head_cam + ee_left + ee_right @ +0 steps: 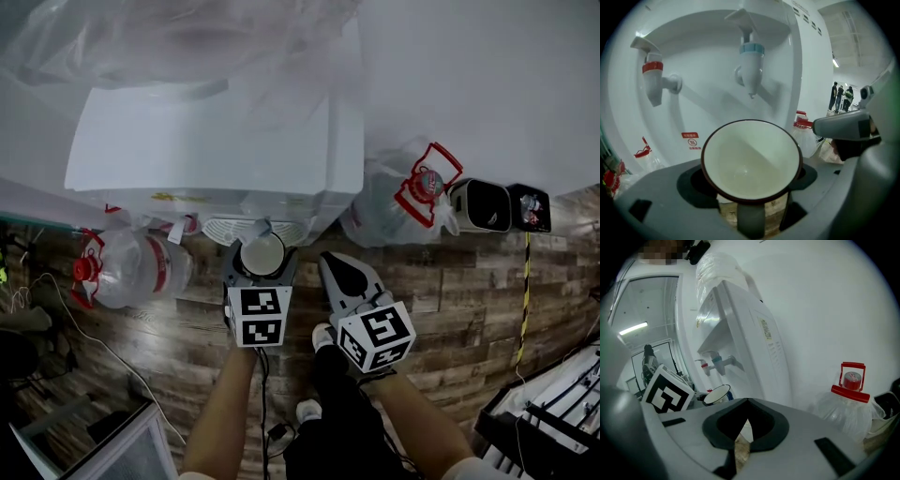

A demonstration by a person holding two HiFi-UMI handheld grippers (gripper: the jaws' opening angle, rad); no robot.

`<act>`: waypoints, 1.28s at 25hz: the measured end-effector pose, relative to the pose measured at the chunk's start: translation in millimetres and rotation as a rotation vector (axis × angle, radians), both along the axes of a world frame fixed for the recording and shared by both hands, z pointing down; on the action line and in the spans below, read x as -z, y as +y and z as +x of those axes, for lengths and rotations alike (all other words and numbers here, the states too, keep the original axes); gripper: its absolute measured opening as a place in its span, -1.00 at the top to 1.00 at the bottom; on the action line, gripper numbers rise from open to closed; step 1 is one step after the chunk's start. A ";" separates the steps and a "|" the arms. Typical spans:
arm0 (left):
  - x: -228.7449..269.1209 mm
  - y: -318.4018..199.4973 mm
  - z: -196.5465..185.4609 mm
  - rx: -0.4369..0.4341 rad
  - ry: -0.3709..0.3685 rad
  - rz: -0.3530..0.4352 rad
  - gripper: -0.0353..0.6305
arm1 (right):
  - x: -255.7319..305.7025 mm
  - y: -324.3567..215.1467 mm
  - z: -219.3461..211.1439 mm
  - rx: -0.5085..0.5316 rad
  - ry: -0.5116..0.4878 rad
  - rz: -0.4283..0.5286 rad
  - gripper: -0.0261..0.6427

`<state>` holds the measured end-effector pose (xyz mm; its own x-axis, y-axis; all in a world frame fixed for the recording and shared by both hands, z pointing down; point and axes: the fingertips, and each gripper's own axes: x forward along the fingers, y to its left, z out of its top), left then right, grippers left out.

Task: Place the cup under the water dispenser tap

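Note:
A white cup [751,161] with a dark rim is clamped upright between the jaws of my left gripper [752,197]. In the head view the cup [262,254] hangs just in front of the white water dispenser [216,141], near its drip tray [225,230]. The blue tap [751,63] is above and slightly behind the cup; the red tap [653,77] is to the left. My right gripper [340,274] is shut and empty, beside the left one, to the right of the dispenser. The right gripper view shows the cup [716,393] and the taps [717,364] at its left.
A water bottle [131,267] lies on the wood floor left of the dispenser. A bagged bottle with a red handle [412,197] stands right of it, next to a white and black box [497,206]. Cables trail on the floor at left. People stand far off [841,96].

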<state>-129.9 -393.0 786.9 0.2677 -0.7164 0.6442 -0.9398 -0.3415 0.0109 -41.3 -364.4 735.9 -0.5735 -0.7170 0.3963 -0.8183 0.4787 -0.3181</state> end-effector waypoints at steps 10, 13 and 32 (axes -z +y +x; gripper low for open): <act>-24.6 -18.2 -2.8 0.017 -0.017 -0.028 -0.44 | -17.9 -2.1 1.8 -0.001 0.001 -0.024 0.87; -30.3 -22.4 -3.1 0.021 -0.026 -0.028 -0.44 | -20.8 -2.7 3.3 -0.003 -0.001 -0.029 0.87; -45.9 -35.2 1.8 0.048 -0.040 0.005 -0.44 | -36.8 18.8 9.0 0.021 0.000 -0.089 0.87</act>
<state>-128.1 -428.2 832.8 0.2069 -0.7312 0.6501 -0.9549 -0.2956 -0.0286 -32.3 -345.6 772.7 -0.5883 -0.6667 0.4576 -0.8082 0.4660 -0.3600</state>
